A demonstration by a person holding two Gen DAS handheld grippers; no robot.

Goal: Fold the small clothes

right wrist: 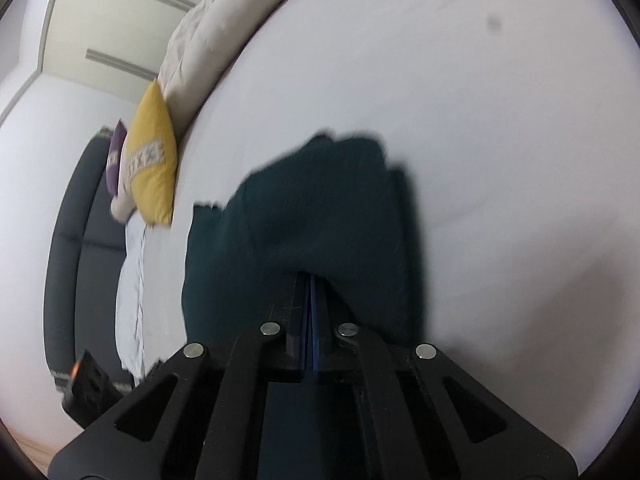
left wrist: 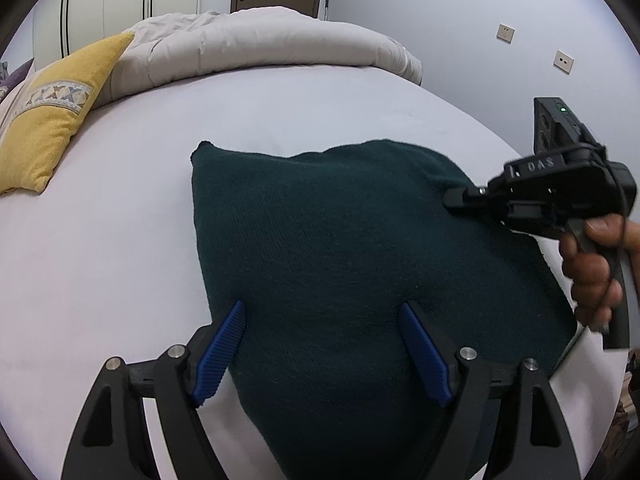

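A dark green knitted garment [left wrist: 328, 240] lies spread on the white bed sheet [left wrist: 120, 240]. My left gripper [left wrist: 322, 306] is open above the garment's near part, its blue pads [left wrist: 224, 352] wide apart on either side of the cloth. A hand [left wrist: 592, 272] holds my right gripper [left wrist: 450, 200], which is shut on the garment's right far edge. In the right wrist view the right gripper [right wrist: 310, 280] has its blue pads pressed together, and the garment [right wrist: 300, 216] drapes over their tips, raised off the sheet [right wrist: 500, 160] and blurred.
A yellow cushion [left wrist: 52, 120] lies at the left and a rolled beige duvet [left wrist: 260, 44] along the far side of the bed. In the right wrist view the yellow cushion [right wrist: 154, 160], a purple cushion [right wrist: 116, 156] and a dark headboard [right wrist: 76, 240] sit at the left.
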